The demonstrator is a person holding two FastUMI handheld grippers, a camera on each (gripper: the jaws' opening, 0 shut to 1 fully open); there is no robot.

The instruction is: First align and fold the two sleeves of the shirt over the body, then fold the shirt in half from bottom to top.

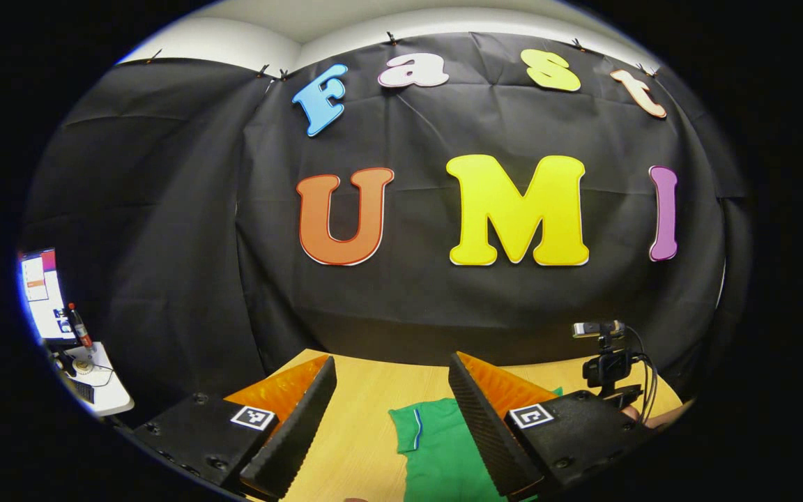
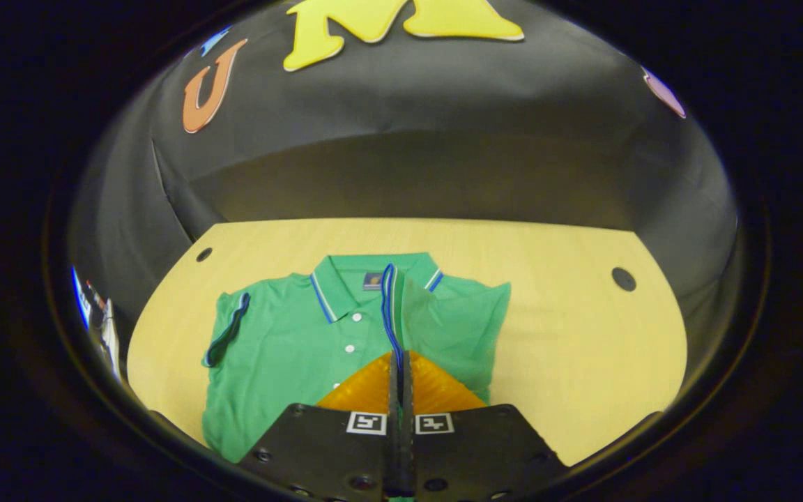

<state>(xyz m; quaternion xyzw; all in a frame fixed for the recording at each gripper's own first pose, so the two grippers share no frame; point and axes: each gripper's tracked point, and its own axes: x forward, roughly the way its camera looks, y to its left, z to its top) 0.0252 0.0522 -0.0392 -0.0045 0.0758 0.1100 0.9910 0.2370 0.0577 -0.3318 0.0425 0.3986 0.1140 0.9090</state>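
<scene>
A green polo shirt [image 2: 290, 341] with blue-and-white trim lies face up on the wooden table [image 2: 569, 335], collar toward the wall. In the right gripper view my right gripper [image 2: 399, 357] is shut on the blue-trimmed cuff of the right-hand sleeve [image 2: 443, 314], which is drawn in over the shirt's body near the button placket. The other sleeve [image 2: 227, 328] lies bunched at the shirt's left edge. In the left gripper view my left gripper [image 1: 391, 362] is open above the table, and a corner of the shirt [image 1: 436, 446] shows between its fingers, untouched.
The table [image 1: 373, 390] has two round cable holes [image 2: 623, 279] near its far corners. A black camera rig with cables [image 1: 607, 359] stands to the right of my left gripper. A side desk with a monitor [image 1: 42, 293] and a bottle sits far left.
</scene>
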